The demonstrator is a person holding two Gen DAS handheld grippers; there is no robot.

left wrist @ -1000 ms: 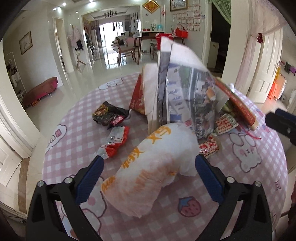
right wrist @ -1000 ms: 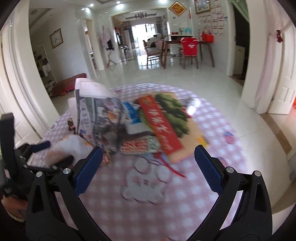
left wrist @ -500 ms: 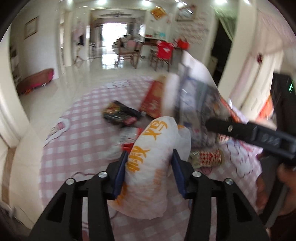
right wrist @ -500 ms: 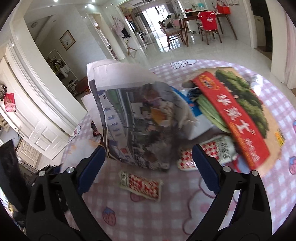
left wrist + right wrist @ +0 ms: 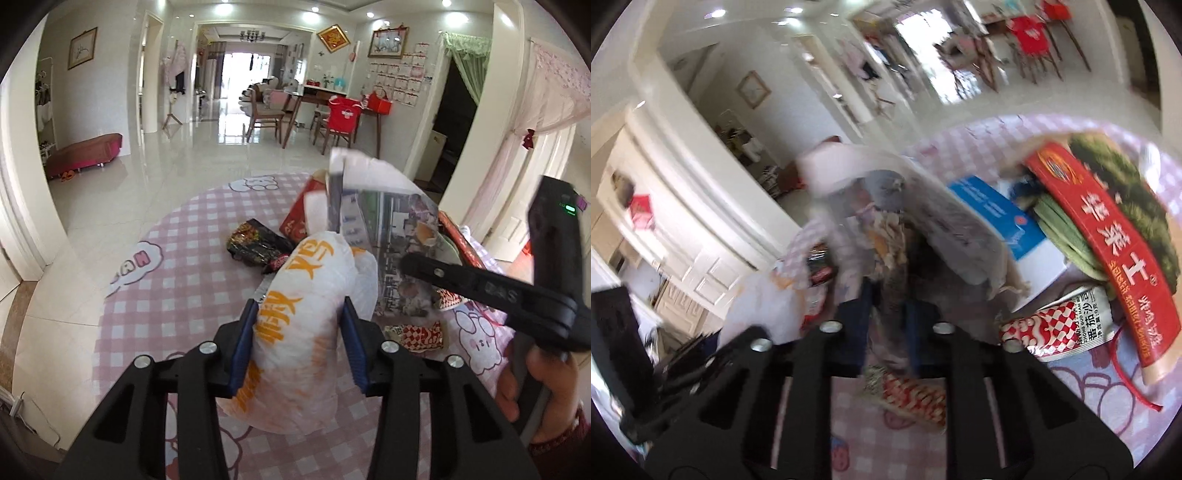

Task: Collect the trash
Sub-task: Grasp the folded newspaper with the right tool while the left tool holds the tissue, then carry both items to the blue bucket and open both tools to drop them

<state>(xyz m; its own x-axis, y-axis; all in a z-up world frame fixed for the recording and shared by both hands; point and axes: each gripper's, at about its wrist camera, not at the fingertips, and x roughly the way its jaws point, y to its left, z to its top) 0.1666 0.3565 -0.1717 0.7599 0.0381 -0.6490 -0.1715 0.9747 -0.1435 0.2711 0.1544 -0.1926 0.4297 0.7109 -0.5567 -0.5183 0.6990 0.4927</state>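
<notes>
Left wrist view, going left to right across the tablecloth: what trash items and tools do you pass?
Black snack wrapper → white plastic bag in the left gripper → printed paper bag → right gripper.

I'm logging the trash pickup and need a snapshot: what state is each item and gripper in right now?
Left gripper: shut on the white plastic bag, fingers pressing its sides.
Right gripper: just closed, shut on the newspaper bag.
White plastic bag: bulging, squeezed at its middle.
Newspaper bag: upright, pinched at its lower edge.
Black snack wrapper: crumpled, lying untouched.
Red-checked sachet: lying flat.
</notes>
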